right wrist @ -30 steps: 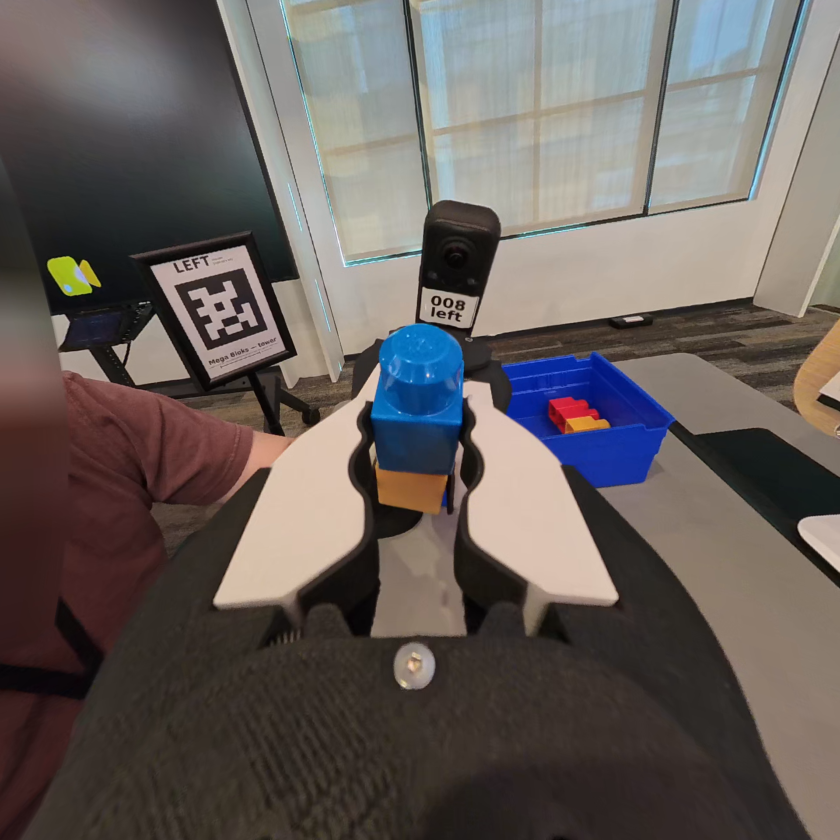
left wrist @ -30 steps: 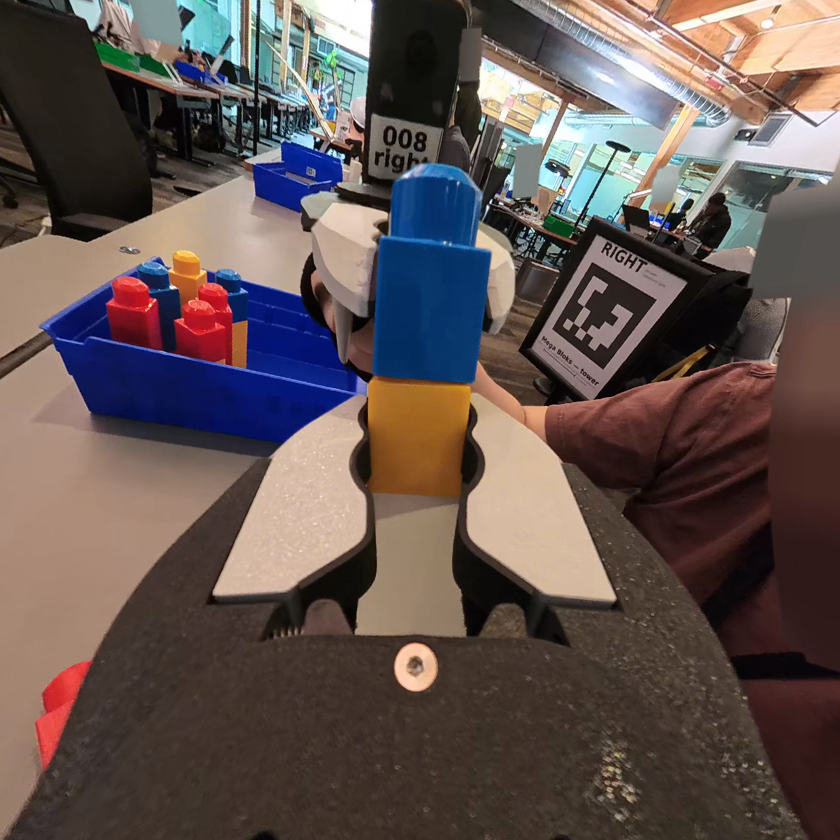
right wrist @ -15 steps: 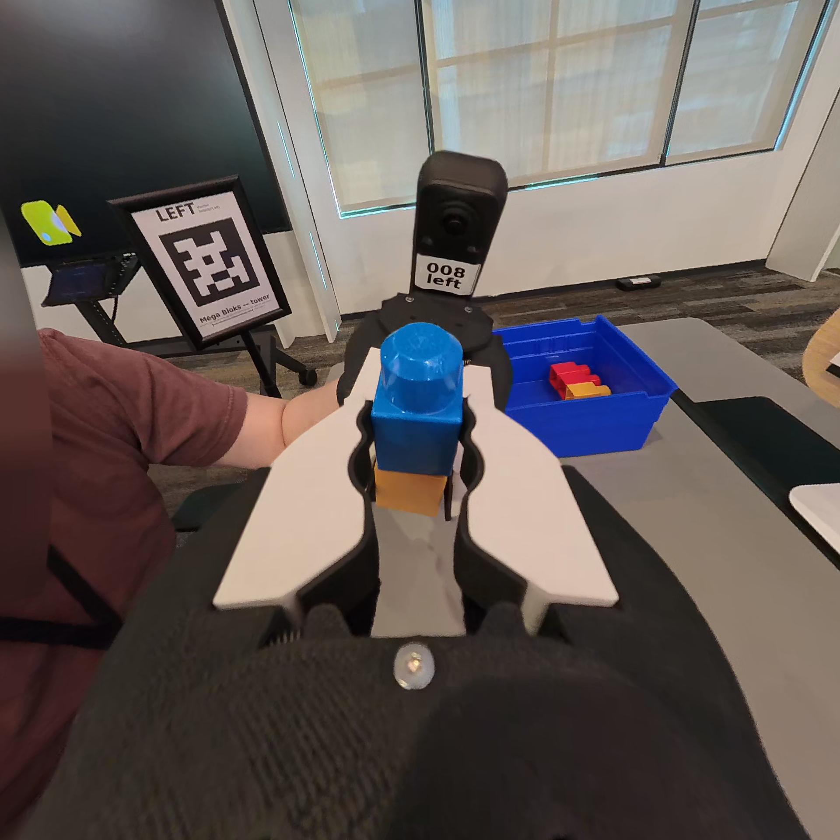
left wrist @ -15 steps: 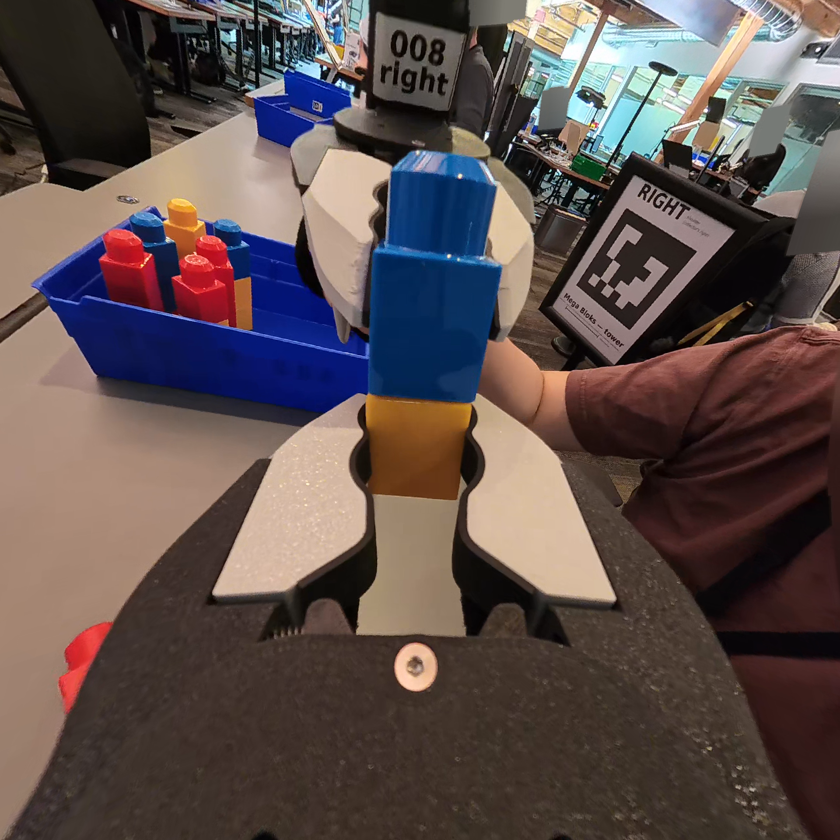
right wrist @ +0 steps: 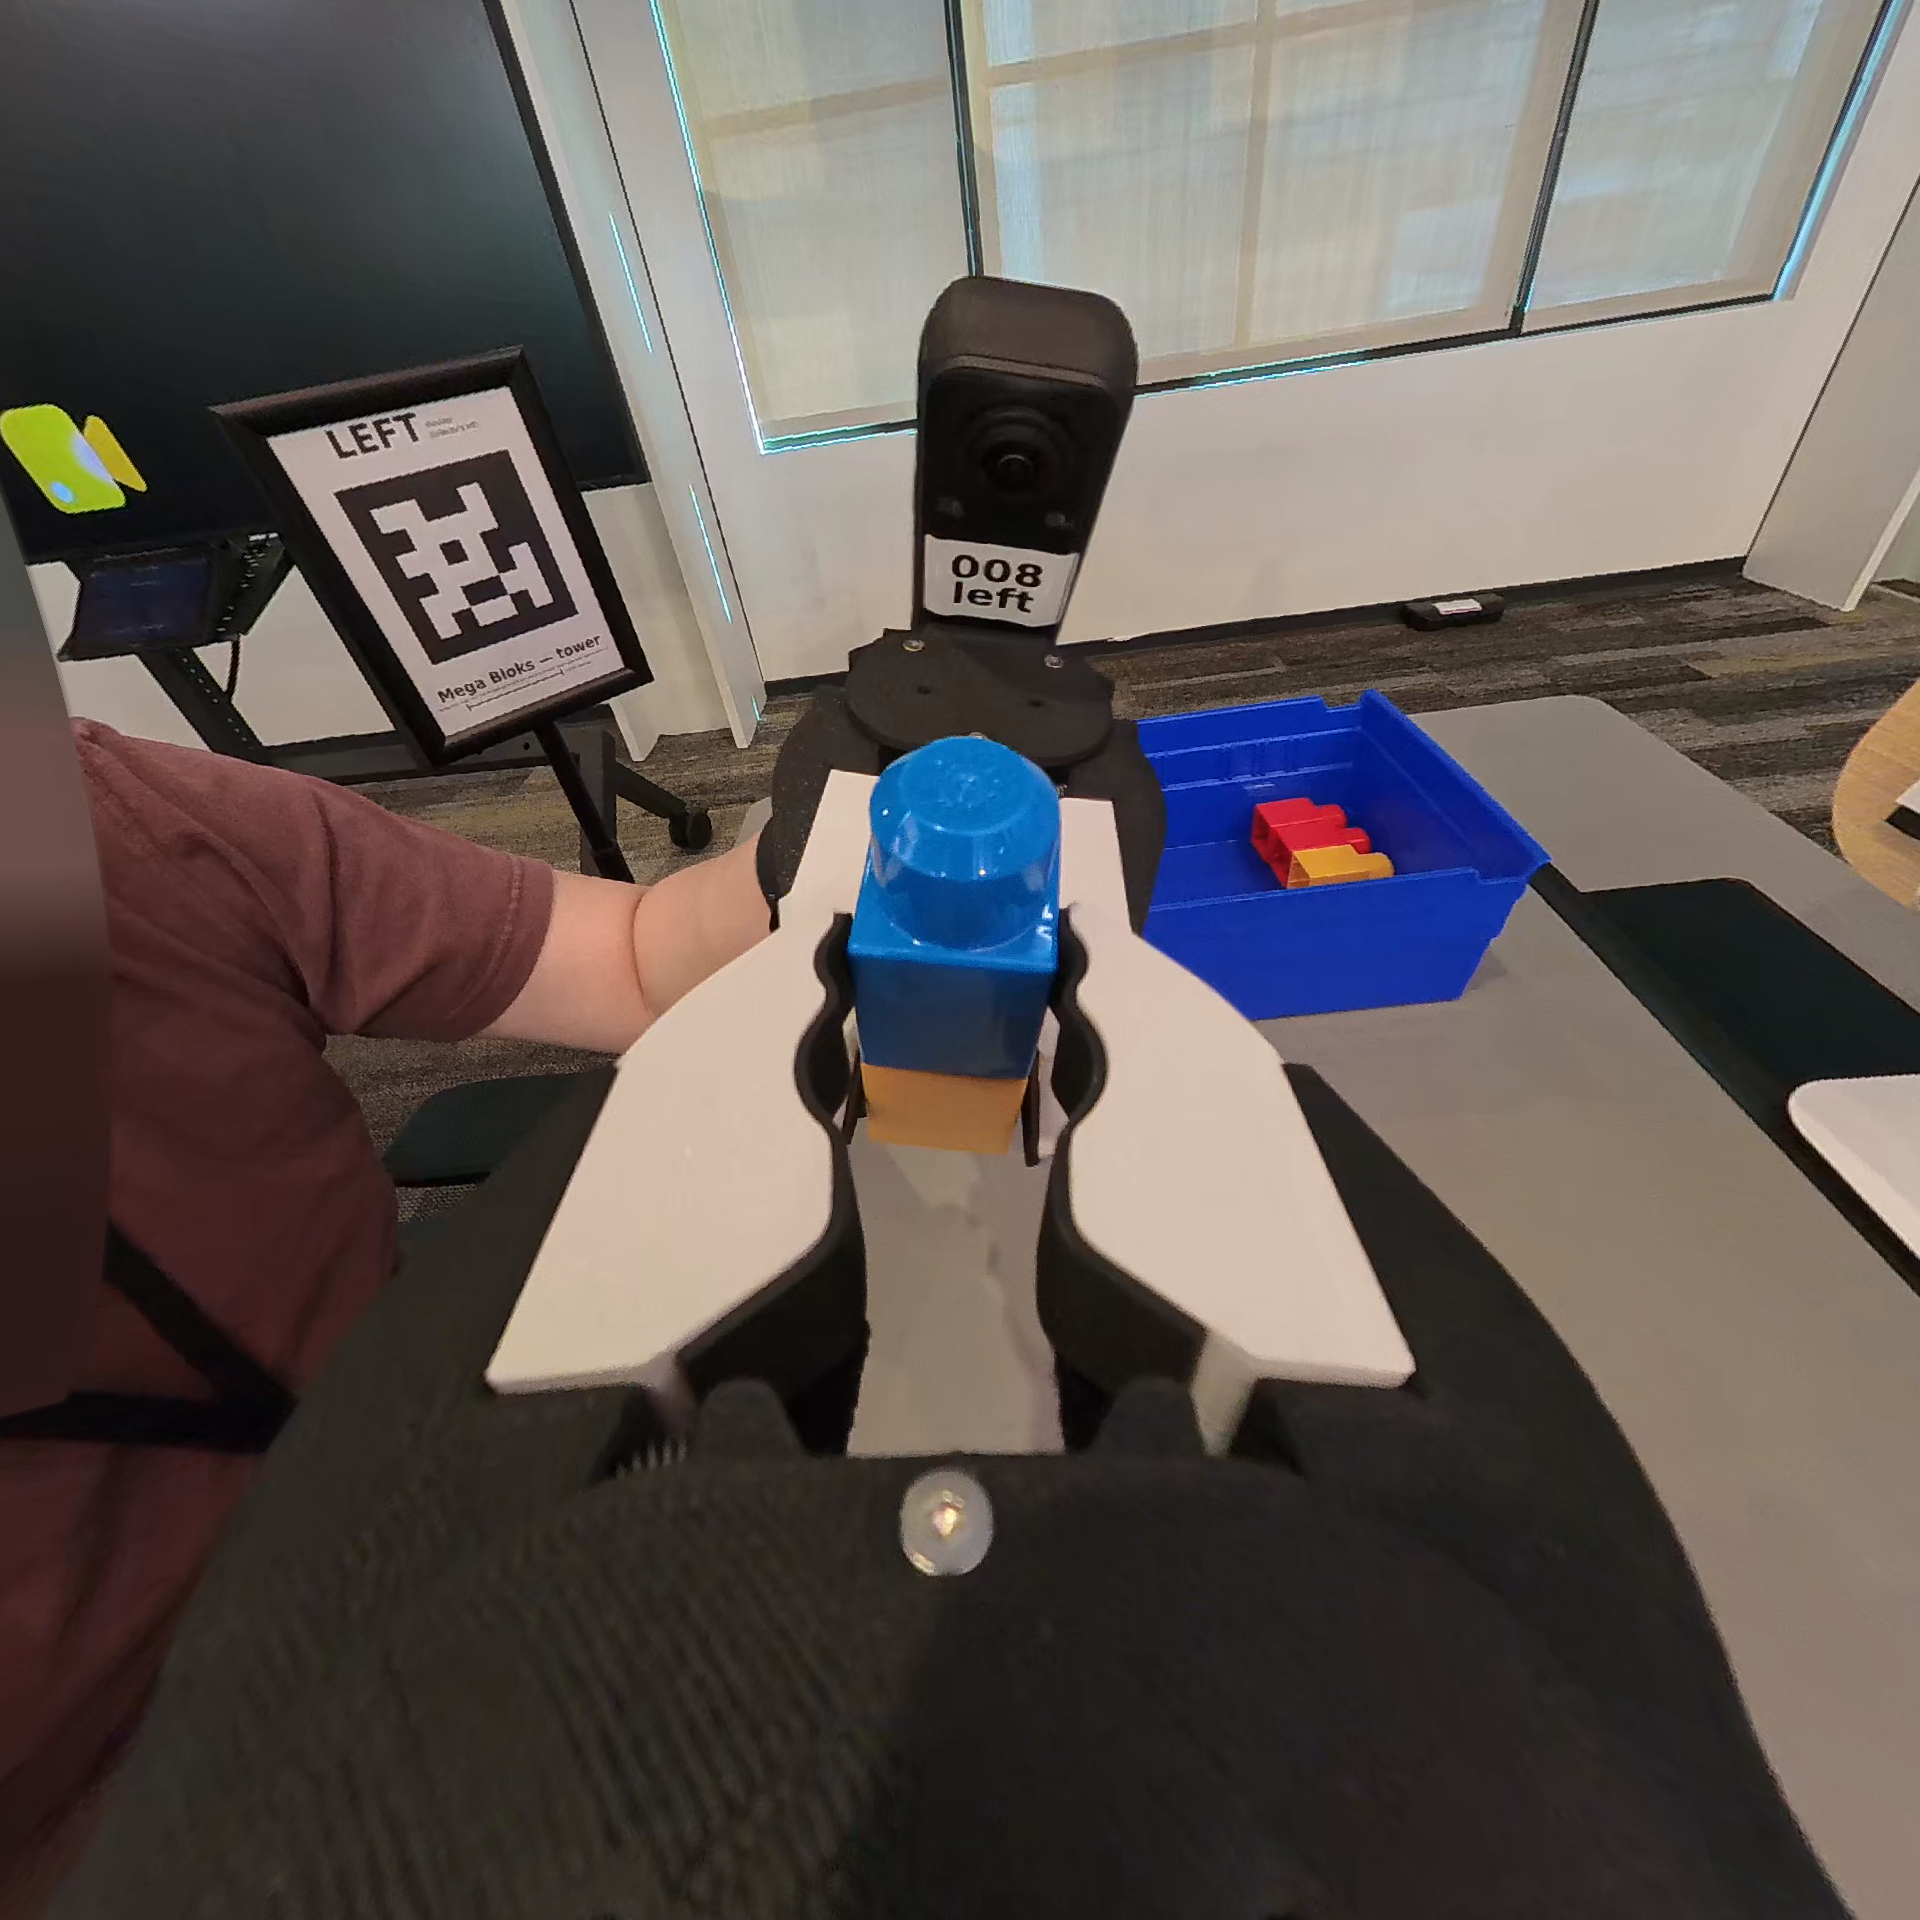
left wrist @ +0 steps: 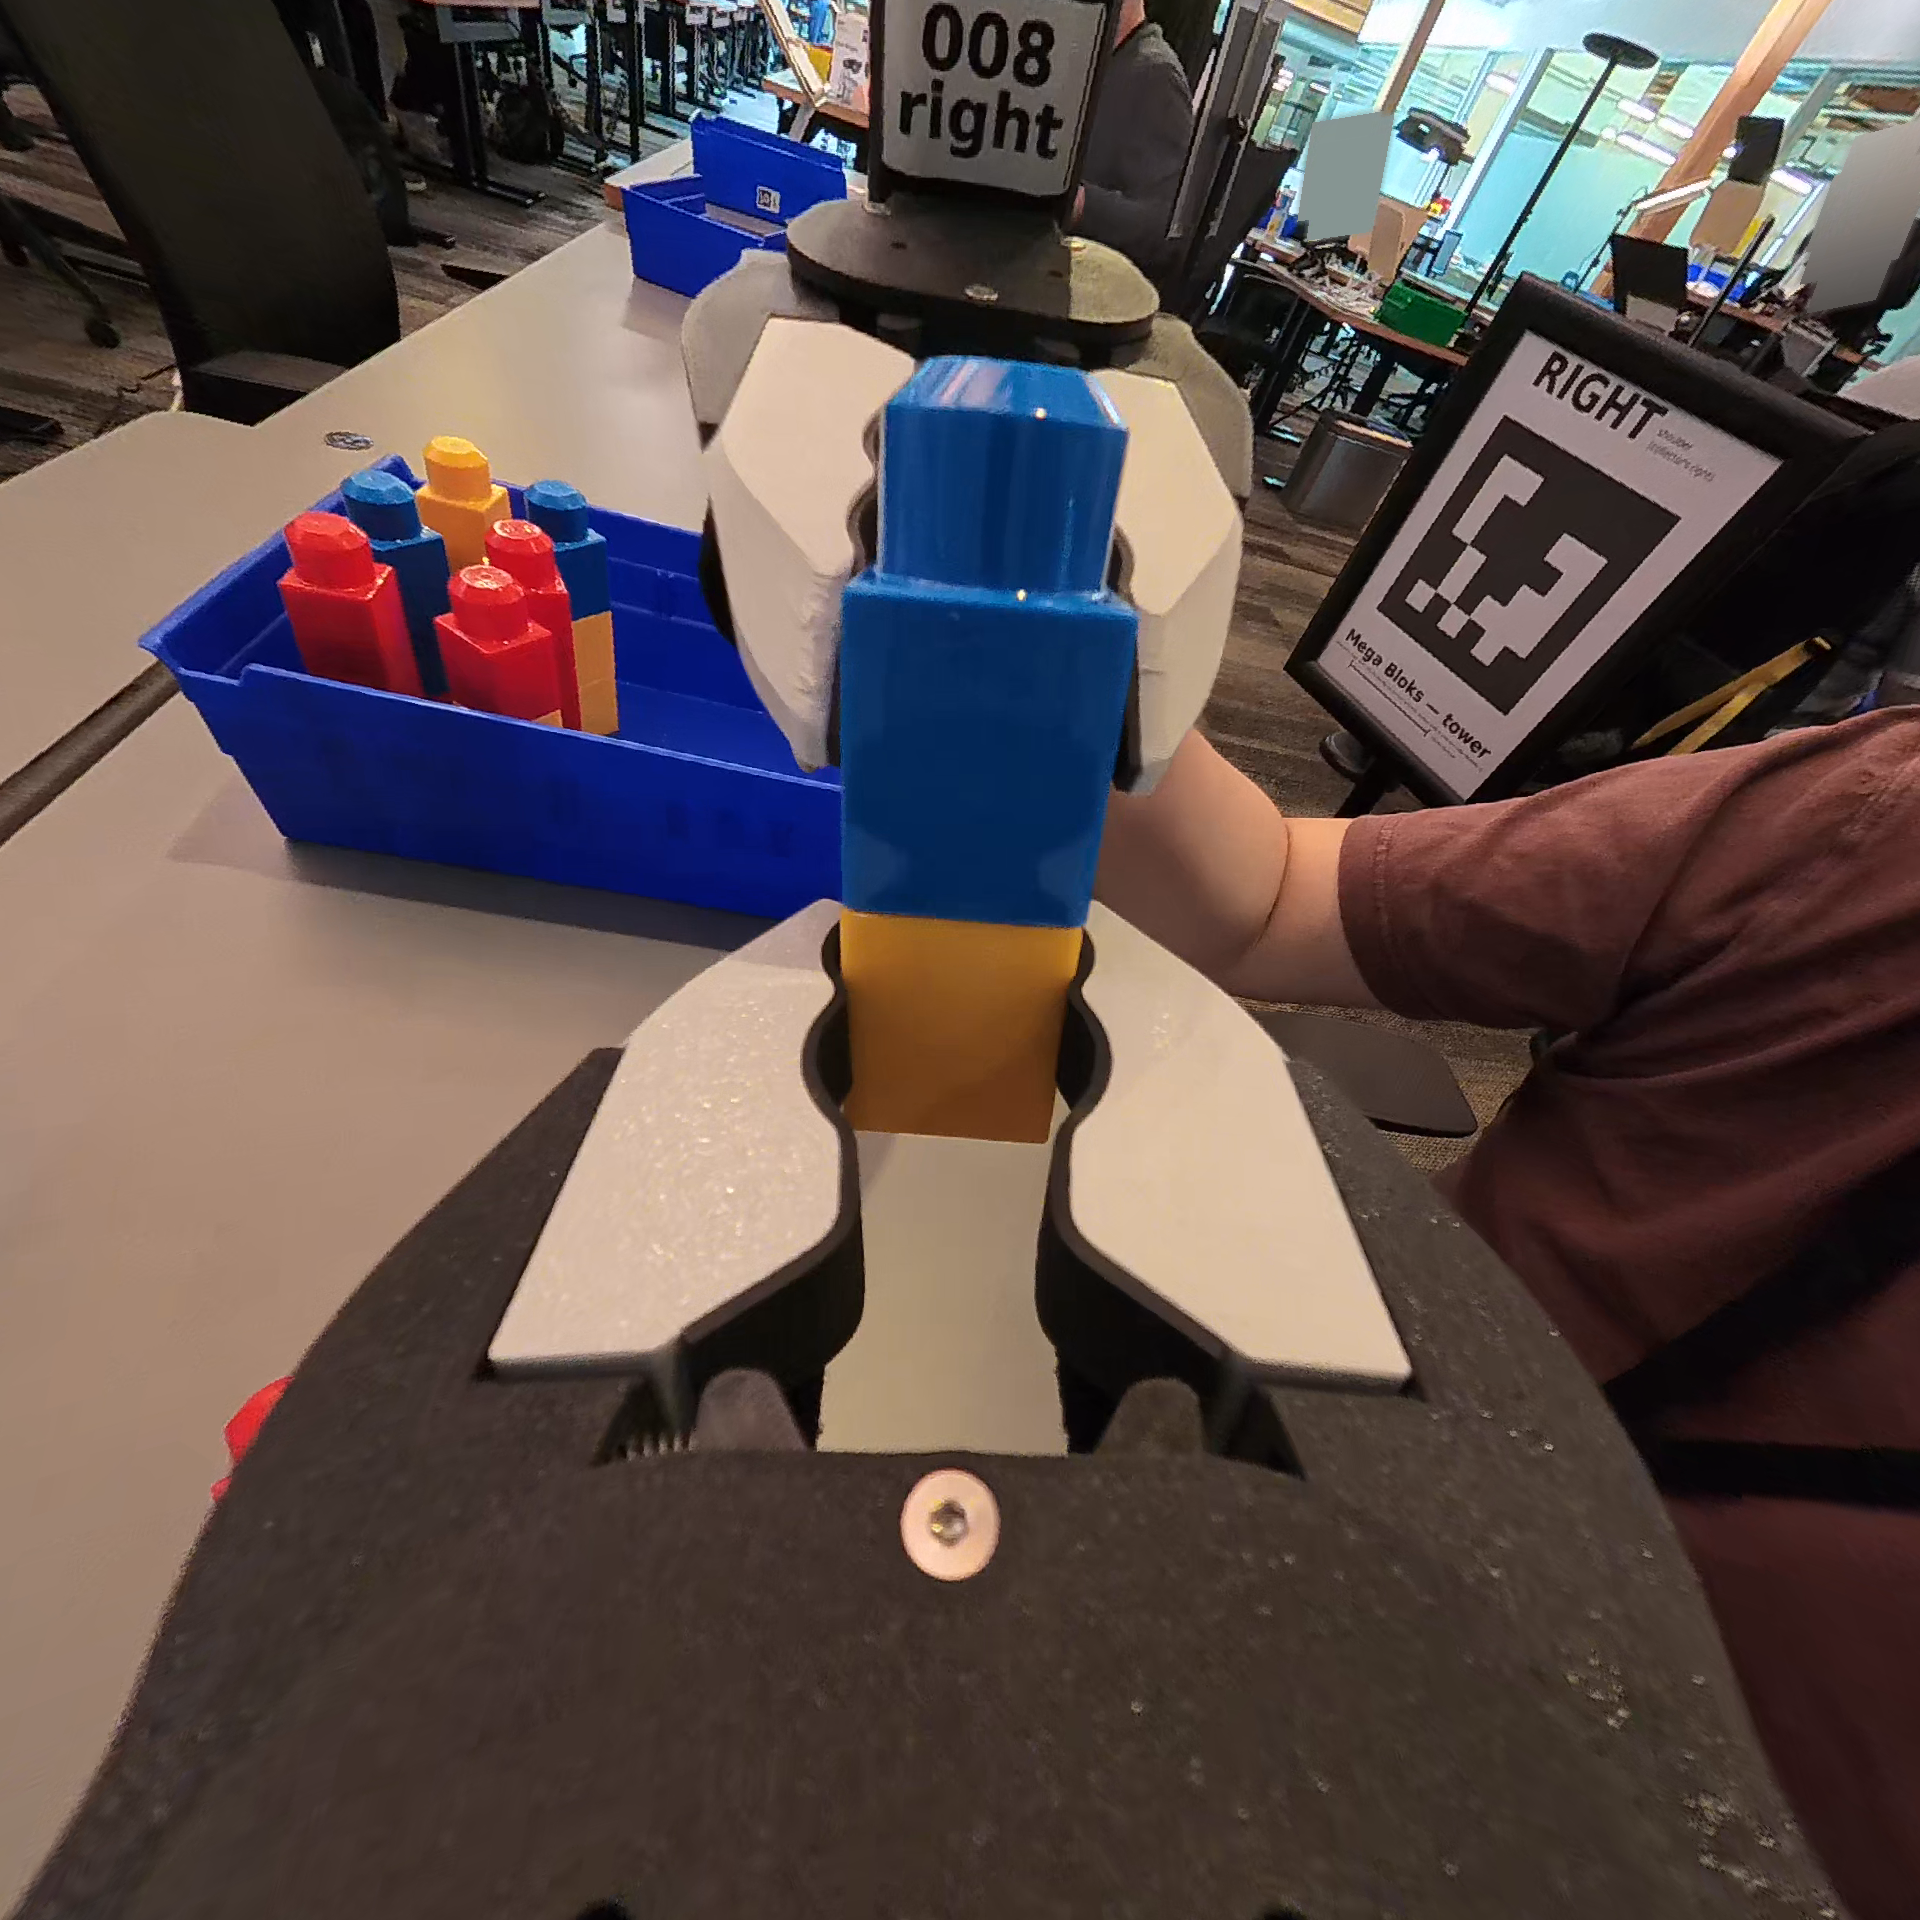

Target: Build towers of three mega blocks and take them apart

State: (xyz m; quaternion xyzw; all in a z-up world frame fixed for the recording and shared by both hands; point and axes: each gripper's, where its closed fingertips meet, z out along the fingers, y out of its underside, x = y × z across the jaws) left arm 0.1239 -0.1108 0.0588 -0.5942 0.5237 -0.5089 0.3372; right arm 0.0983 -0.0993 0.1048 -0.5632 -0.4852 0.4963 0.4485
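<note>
Item 1: blue block (left wrist: 982,748) seated on yellow block (left wrist: 951,1023), a 2-block stack held in the air over the grey table (left wrist: 260,1039), its long axis upright.

Item 2: left gripper (left wrist: 951,1029), narrow, both pads pressed on the yellow block's sides; it approaches from the near side of the stack.

Item 3: right gripper (right wrist: 948,1023), narrow, clamped on the blue block directly above; it faces the left gripper from the opposite side. Each is equally close to the joint, so the coming move likely turns on that vertical seam: push together or pull apart along it.

Item 4: blue bin (left wrist: 468,790), left of the stack, holding finished red, blue and yellow towers (left wrist: 457,603).

Item 5: second blue bin (right wrist: 1351,935) beyond the stack, with loose blocks (right wrist: 1314,842).

Room: open office, windows, 2 framed signs (left wrist: 1538,582).
</note>
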